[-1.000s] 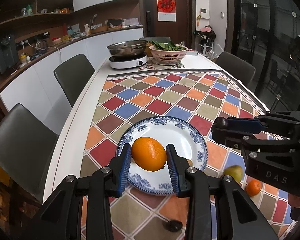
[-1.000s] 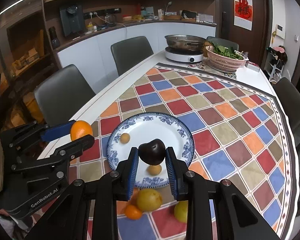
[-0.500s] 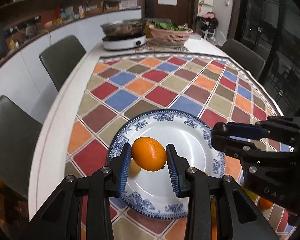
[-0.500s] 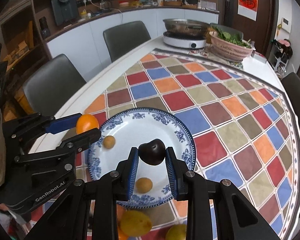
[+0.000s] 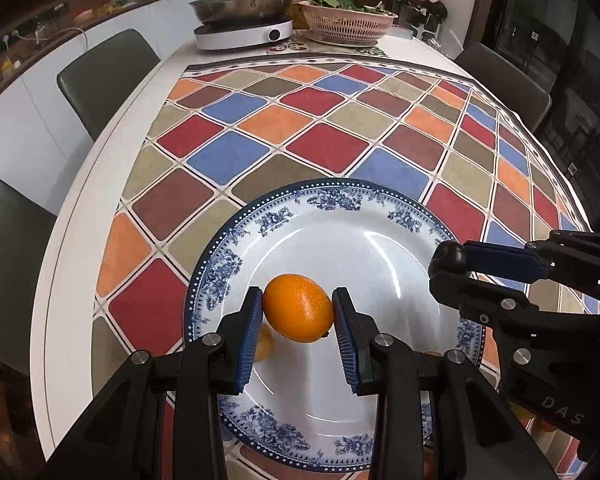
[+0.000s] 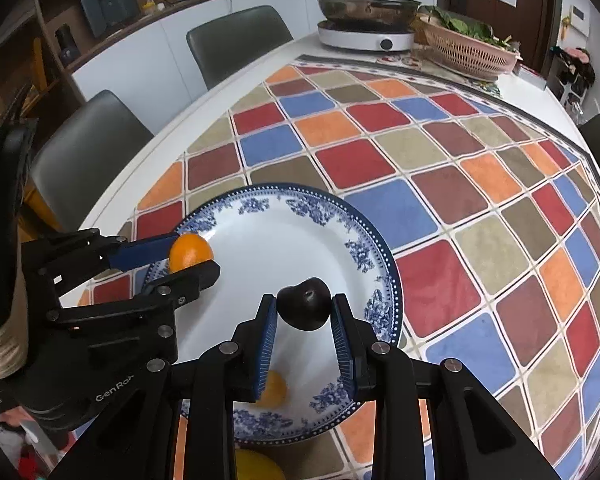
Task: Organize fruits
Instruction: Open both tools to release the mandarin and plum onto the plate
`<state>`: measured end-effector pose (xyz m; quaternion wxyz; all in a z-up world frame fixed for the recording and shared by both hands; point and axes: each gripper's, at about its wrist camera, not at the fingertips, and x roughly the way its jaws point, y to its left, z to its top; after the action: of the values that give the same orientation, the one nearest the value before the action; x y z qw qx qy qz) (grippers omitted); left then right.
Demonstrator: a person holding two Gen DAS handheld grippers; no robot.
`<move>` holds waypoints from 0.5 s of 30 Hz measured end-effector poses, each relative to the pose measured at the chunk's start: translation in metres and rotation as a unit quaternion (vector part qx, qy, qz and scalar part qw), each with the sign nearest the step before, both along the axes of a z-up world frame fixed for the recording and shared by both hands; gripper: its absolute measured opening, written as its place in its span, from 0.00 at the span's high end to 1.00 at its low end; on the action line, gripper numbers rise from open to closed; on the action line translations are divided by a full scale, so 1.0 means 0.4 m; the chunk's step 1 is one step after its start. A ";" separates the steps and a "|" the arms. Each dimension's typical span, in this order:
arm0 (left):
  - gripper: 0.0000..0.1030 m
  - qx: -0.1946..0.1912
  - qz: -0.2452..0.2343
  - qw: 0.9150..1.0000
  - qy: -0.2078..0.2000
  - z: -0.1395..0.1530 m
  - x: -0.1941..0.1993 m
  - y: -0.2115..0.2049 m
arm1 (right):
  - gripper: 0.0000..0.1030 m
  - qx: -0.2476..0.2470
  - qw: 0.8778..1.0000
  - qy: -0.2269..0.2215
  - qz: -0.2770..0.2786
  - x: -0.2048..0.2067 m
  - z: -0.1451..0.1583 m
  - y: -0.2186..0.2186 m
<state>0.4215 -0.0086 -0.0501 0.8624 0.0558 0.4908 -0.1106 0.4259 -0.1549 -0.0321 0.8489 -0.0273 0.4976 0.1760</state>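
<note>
Hand-held grippers (image 5: pixel 298 316) (image 6: pixel 304 312) — both clamped.

Orange (image 5: pixel 298 307) and dark plum (image 6: pixel 305 309) held above blue-rimmed plate (image 5: pixel 340 216)

A: Count of fruit on or over the plate (image 6: pixel 374 236)?
B: One plate. One orange (image 5: pixel 299 307) and one dark plum (image 6: pixel 304 309), each in a claw: two claws, left (image 5: pixel 298 334) and right (image 6: pixel 303 338). Two small yellow-orange fruits lay on the plate, one in each view (image 5: pixel 265 347) (image 6: pixel 274 390).
A: Off the plate?
B: One yellow fruit (image 6: pixel 258 465) at the near edge; others could not be counted.
A: Elsewhere?
B: One pan (image 5: pixel 244 3), one cooker (image 5: pixel 244 36), one basket (image 5: pixel 346 24), three chairs on one side (image 6: pixel 238 40).
</note>
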 end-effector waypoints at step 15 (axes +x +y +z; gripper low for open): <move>0.57 0.023 -0.001 0.999 -0.028 0.072 -0.068 0.009 | 0.63 0.012 1.000 -0.013 -0.018 -0.040 0.035 -0.028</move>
<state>0.3943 -0.0052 -0.0214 0.8740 0.0793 0.4693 -0.0980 0.4100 -0.1660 -0.0182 0.8587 -0.0102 0.4845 0.1666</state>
